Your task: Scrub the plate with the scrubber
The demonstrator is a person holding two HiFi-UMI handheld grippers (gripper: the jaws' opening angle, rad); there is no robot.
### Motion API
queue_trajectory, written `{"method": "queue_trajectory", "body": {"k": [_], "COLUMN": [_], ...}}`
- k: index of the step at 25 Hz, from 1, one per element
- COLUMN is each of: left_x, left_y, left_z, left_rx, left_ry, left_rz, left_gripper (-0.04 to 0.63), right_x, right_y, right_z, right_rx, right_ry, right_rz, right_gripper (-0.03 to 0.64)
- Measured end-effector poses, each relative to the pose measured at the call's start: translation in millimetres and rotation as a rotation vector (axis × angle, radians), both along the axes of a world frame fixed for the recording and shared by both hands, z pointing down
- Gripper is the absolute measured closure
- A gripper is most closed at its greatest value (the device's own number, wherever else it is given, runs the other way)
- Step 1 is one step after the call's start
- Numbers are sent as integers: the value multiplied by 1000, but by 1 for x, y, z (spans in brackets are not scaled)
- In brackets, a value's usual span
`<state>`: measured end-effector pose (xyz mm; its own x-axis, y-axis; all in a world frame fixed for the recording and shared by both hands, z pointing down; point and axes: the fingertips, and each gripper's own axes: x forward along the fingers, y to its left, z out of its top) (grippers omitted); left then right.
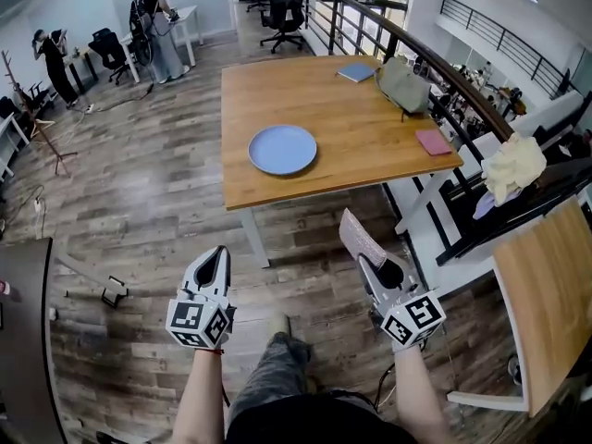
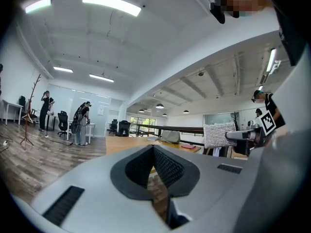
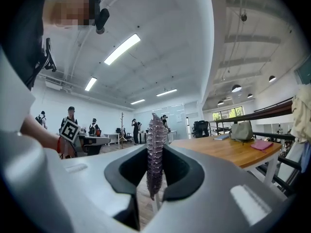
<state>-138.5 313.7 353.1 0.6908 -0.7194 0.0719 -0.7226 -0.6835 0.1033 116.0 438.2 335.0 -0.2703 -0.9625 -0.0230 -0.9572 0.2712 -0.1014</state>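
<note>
We have not started scrubbing yet. Our right gripper [image 1: 374, 265] is squeezed tight on the scrubber [image 1: 355, 234], a flat bumpy pad that sticks up between its jaws. Our left gripper [image 1: 215, 253] is closed with nothing in it. The blue plate [image 1: 282, 149] lies flat on the wooden table [image 1: 361, 128], near the front edge, and it is well apart from both grippers. We stand on the floor [image 1: 139, 202] in front of the table, so we think we need to step closer and then rub the scrubber over the plate. All of the scrubbing is left to do. We cannot tell from here if the plate is dirty. The table top is smooth and light brown. At its far end lie a blue book [image 1: 356, 71] and a grey bag [image 1: 404, 85], and a pink notepad [image 1: 433, 141] lies near the right edge, all away from the plate. The floor is made of grey-brown wood planks. The room is a big bright office with long lamps [image 2: 112, 4] on the ceiling, black chairs [image 1: 285, 7], a dark railing [image 1: 398, 35] beside the table, and some people [image 1: 157, 26] standing far off.
</note>
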Motion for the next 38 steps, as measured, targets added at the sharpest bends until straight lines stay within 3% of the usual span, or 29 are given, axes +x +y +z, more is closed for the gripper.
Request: {"method": "queue_trajectory", "body": {"k": [8, 16, 23, 38], "left_x": [39, 50, 66, 78], "left_y": [-93, -163, -210, -238], "left_z": [0, 17, 22, 71], "left_rx": [13, -37, -12, -101], "left_ry": [1, 4, -25, -42], "left_rz": [68, 92, 154, 172], "left_gripper": [598, 598, 599, 598], "right_x": [24, 18, 29, 17], "right_y": [-90, -162, -210, -266], "right_z": [3, 13, 23, 73], "right_rx": [-1, -36, -61, -177], "right_ry": [-32, -30, -32, -50], "right_rz": [45, 30, 66, -27], "right_gripper": [537, 537, 537, 537]}}
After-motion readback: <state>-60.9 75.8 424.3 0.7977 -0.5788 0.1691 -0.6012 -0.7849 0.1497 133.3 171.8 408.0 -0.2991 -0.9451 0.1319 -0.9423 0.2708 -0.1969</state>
